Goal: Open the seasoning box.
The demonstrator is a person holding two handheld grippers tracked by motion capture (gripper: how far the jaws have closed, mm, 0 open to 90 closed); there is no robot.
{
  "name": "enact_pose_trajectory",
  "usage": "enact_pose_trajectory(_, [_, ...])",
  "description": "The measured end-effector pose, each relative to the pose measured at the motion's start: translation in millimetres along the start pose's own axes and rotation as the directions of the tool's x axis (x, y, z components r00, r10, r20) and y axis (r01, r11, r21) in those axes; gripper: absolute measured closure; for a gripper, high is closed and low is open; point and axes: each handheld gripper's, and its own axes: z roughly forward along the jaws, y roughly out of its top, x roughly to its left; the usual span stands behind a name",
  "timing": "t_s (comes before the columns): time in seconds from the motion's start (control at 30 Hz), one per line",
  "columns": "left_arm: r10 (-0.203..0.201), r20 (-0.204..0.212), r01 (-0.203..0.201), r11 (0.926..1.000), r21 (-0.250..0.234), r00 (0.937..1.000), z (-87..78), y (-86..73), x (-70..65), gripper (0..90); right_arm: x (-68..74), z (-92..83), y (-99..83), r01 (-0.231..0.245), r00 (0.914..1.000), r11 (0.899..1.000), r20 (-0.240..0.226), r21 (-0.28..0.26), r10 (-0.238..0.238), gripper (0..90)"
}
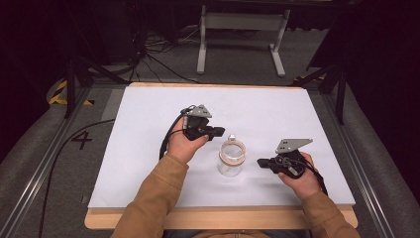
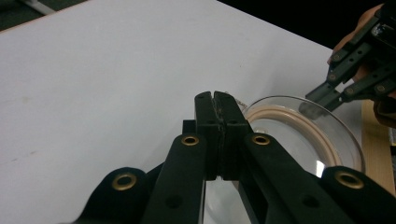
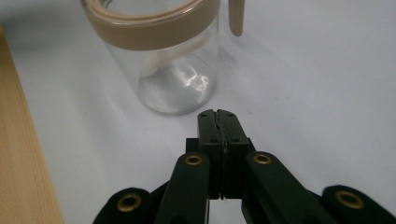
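A clear glass jar (image 1: 232, 158) with a beige seal ring around its mouth stands upright near the middle of the white table top (image 1: 148, 148). My left gripper (image 1: 223, 132) is to the jar's upper left, a little above its rim, jaws shut with nothing between them. From the left gripper view the jar's open mouth (image 2: 299, 130) lies just past my shut left gripper (image 2: 215, 95). My right gripper (image 1: 259, 162) is level with the jar's right side, shut and empty, a short gap from the glass. The right gripper view shows the jar (image 3: 163, 56) just beyond my right gripper (image 3: 217, 112).
The white top rests on a wooden board whose edge (image 1: 223, 218) runs along the near side. A beige clasp tab (image 3: 236, 18) hangs beside the jar's rim. A metal frame (image 1: 242, 34) and cables lie on the floor beyond the table.
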Motion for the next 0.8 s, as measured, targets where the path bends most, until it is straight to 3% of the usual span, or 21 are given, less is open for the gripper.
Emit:
enact_pose_trajectory(0.13, [0.009,0.019,-0.009,0.9999,-0.006,0.9998,7.6,2.8,0.2,88.7,7.6,1.1,-1.7,0.009,0.9999,1.000,-0.007,0.002,-0.009,90.0])
enact_pose_trajectory(0.23, [0.010,0.059,-0.008,0.9991,-0.043,0.9982,14.2,4.4,-0.8,89.2,11.3,0.1,-2.7,0.013,0.9999,1.000,-0.009,-0.004,-0.013,90.0])
enact_pose_trajectory(0.3, [0.025,0.049,-0.023,0.9989,-0.042,0.9985,15.8,4.9,-0.7,89.1,12.1,-0.5,-3.0,0.012,0.9999,1.000,-0.010,-0.008,-0.012,90.0])
enact_pose_trajectory(0.47, [0.013,0.054,-0.011,0.9993,-0.036,0.9985,23.8,3.1,0.0,89.3,14.0,-2.1,-3.8,0.013,0.9998,1.000,-0.012,-0.014,-0.013,90.0])
enact_pose_trajectory(0.63, [-0.013,0.069,0.018,0.9979,-0.062,0.9975,28.3,1.1,2.1,88.8,18.8,0.9,-3.2,0.021,0.9995,1.000,-0.021,-0.019,-0.022,90.0])
enact_pose_trajectory(0.8, [-0.013,0.067,0.018,0.9979,-0.063,0.9977,28.3,1.1,2.0,88.7,25.0,6.6,-1.1,0.038,0.9989,0.999,-0.029,-0.023,-0.038,90.0])
